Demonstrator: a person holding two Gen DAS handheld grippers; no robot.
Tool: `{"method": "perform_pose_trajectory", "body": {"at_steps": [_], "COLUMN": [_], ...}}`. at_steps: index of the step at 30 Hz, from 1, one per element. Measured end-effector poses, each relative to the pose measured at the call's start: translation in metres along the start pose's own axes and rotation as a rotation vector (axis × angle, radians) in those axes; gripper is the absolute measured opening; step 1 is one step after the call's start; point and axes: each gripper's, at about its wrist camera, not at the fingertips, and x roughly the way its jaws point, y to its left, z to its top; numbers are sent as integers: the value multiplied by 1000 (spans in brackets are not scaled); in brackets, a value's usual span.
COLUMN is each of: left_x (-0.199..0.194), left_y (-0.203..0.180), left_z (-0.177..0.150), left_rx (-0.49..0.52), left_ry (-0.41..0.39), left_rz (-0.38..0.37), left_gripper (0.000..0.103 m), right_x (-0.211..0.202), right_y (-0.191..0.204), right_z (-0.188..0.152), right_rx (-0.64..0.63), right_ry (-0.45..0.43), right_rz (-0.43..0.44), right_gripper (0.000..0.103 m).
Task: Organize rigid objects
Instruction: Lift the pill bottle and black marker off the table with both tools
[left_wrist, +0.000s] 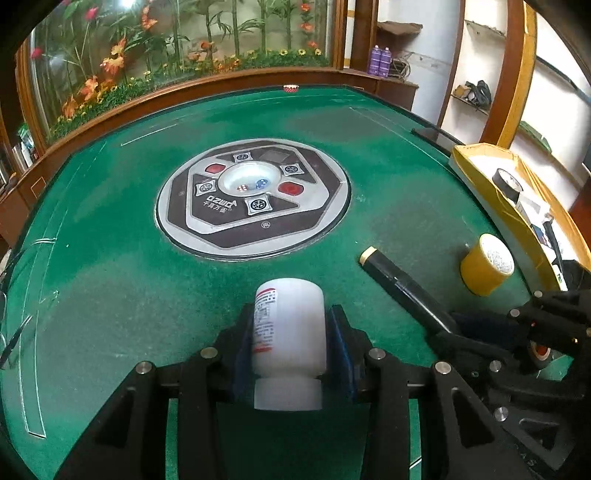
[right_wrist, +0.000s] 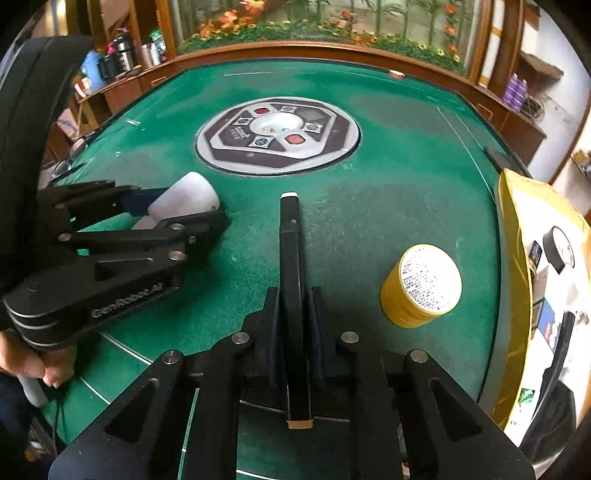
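Note:
My left gripper (left_wrist: 291, 325) is shut on a white plastic bottle (left_wrist: 290, 332) with a red-printed label, held cap toward the camera just above the green felt. It also shows in the right wrist view (right_wrist: 184, 203). My right gripper (right_wrist: 293, 302) is shut on a long black pen-like stick (right_wrist: 291, 258) with gold ends, pointing forward over the felt; the stick also shows in the left wrist view (left_wrist: 402, 284). A yellow round tin (right_wrist: 421, 286) lies on its side to the right of the stick, also visible in the left wrist view (left_wrist: 485, 264).
A green mahjong table (left_wrist: 110, 221) has a round control panel (left_wrist: 253, 197) with dice at its centre. A yellow-edged box (right_wrist: 513, 258) with a black tape roll (right_wrist: 559, 247) and small items sits at the right edge. Wooden rim and shelves surround the table.

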Motion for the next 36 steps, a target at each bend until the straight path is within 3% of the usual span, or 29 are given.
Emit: {"method": "perform_pose_trajectory", "body": {"at_steps": [10,28,36], "left_x": [0,-3,-24], "left_y": [-3,-15,-9], "left_z": [-2,-6,0], "left_rx": [-27,39,19], "left_ry": [-22,-38,-158], "left_rz": [29,110,172], "left_gripper": [40,35,35], "right_x": [0,3,-23], "right_y": [0,9,6], "right_z": [1,6,-5], "right_rx": [34,59,101], "right_ry": [-9,-25,-69], "right_rz": [-1,-61,-8], "right_gripper": [16,15,14]}}
